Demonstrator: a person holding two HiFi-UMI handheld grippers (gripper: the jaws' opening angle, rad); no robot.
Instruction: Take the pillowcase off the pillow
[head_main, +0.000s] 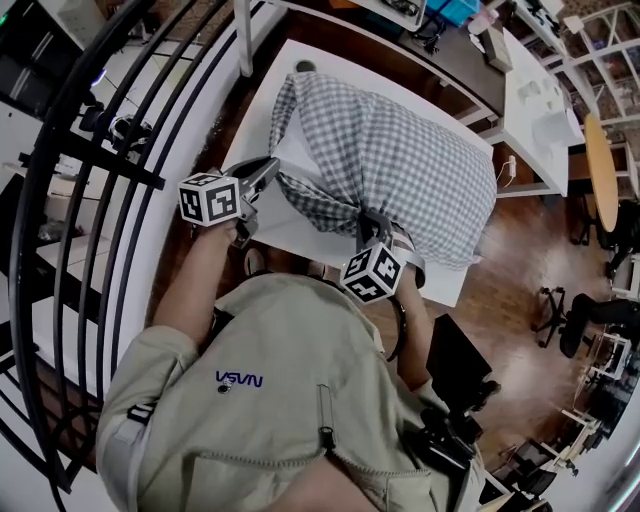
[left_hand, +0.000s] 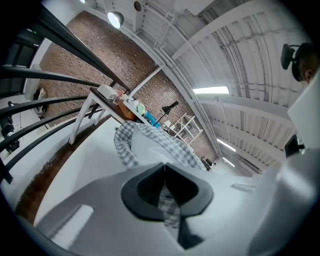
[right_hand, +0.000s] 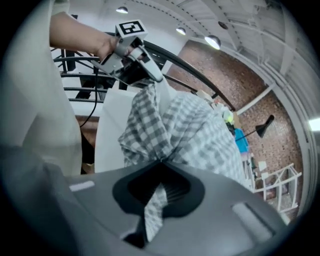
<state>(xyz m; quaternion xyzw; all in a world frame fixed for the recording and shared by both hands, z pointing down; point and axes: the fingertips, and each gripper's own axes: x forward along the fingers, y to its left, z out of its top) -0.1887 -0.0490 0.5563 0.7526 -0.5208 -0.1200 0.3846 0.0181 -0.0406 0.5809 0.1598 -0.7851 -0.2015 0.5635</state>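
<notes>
Lying across the white table (head_main: 300, 60) in the head view, the checked pillowcase (head_main: 400, 160) (bulging full) is bunched along its near edge, where the left hand-held gripper (head_main: 262, 178) and the right hand-held gripper (head_main: 372, 228) each meet it. In the left gripper view, the jaws are pressed together on a strip of the checked cloth. In the right gripper view, the jaws likewise pinch a fold of it, and the other gripper holds a corner higher up.

Shirt (head_main: 300, 340) print (head_main: 239, 380): blue letters, reading "VSVN" as seen, on the back's left.
Left cube (head_main: 210, 199), right cube (head_main: 372, 273): black-and-white square markers, no words.
</notes>
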